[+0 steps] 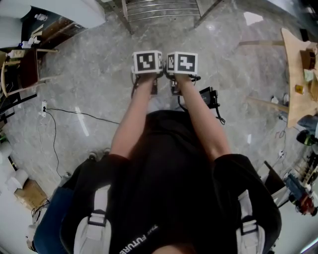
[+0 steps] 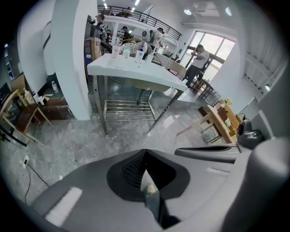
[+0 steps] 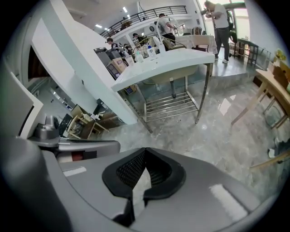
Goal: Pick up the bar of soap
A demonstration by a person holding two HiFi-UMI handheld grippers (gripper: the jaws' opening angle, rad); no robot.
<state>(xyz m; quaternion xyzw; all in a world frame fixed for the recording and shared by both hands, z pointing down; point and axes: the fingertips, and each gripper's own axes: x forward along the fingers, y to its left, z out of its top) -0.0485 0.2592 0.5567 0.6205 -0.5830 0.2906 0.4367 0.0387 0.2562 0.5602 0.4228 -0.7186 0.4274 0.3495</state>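
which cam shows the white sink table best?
Right gripper view: the sink table shows whole, top, legs and rack. Left gripper view shows it too. Head view catches only its rack at the top edge.

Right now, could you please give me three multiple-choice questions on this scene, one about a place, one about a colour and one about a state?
1. Where is the wire shelf?
A. under the top of the sink table
B. on top of it
C. leaning against a wall

2. What colour is the sink table's top?
A. brown
B. white
C. black

3. How do the jaws of the left gripper and the right gripper stand?
A. both wide apart
B. both closed, tips together
C. one clamped on a bottle

Answers:
1 A, its rails sit directly below the top.
2 B, the top shows white in both gripper views.
3 B, each gripper view shows the jaw tips touching.
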